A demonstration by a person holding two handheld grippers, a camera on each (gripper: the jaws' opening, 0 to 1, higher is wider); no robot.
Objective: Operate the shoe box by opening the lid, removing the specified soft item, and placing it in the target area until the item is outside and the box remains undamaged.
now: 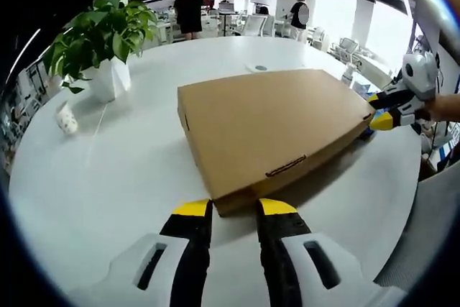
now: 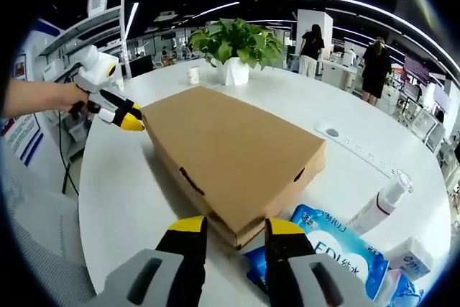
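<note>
Both jaws apart at closed shoe box corners (white table, office).

Plain brown cardboard shoe box on a white table. Black jaws tipped yellow on both grippers. At 4 o'clock in the right gripper view, a blue packet with white lettering.

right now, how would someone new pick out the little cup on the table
Find the round white table and the leafy plant in a white pot near its edge. The small white cup stands alone just beside that pot, apart from the flat cardboard box. It is the smallest thing there, pale with faint markings.
</note>
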